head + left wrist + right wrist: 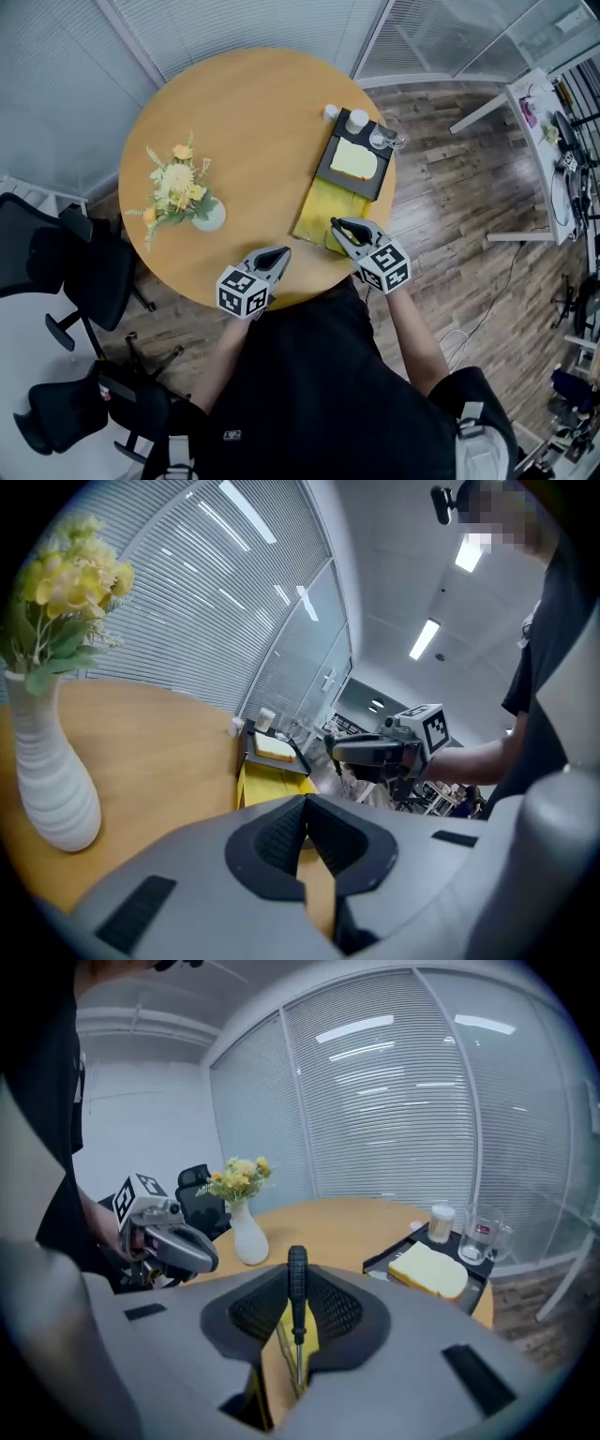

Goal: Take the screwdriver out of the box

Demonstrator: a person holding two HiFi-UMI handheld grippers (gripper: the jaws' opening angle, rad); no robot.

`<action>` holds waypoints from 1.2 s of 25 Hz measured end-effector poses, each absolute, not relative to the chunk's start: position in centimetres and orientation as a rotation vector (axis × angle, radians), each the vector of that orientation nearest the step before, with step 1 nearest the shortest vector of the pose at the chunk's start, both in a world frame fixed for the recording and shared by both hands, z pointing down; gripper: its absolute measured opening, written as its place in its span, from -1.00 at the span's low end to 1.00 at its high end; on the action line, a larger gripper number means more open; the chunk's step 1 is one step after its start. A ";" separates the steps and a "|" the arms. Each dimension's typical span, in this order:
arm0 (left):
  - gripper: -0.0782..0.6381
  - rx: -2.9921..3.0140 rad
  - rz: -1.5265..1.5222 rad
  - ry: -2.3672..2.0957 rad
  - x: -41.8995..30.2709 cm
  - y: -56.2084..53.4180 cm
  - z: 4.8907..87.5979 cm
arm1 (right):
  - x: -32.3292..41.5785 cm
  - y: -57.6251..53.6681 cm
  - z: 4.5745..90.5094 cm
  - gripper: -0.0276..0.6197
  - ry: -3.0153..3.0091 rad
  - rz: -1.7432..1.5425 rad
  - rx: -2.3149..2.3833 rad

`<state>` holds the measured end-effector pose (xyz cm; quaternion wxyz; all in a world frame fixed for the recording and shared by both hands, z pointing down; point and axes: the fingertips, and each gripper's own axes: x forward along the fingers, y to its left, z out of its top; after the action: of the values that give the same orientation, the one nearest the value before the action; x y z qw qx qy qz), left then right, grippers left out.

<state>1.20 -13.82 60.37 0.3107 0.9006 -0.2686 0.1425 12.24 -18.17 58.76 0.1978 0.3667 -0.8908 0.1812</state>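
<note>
**Screwdriver gripped and raised over the box**

We see the screwdriver point(296, 1302) upright, its black handle pinched between the right gripper's point(339, 228) jaws and its tip pointing down toward the yellow box point(317, 214) at the table's point(253, 122) near edge. We judge it lifted clear, or nearly so; carrying it aside and setting it down remains. The left gripper point(276, 256) hovers nearby, jaws closed on nothing.
</note>
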 end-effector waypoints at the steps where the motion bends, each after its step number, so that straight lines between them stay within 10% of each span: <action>1: -0.76 2.378 0.372 -0.711 1.1 -13.8 60.3 | 12.4 -18.0 58.5 -0.73 -2.506 0.548 1.058; 30: -0.76 2.391 0.338 -0.653 2.2 -12.5 59.8 | 13.0 -15.1 57.2 -0.73 -2.517 0.613 1.279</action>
<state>2.18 -12.47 59.77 0.3148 0.9072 -0.2477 0.1283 12.98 -15.09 57.18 0.1260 0.4392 -0.8642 0.2106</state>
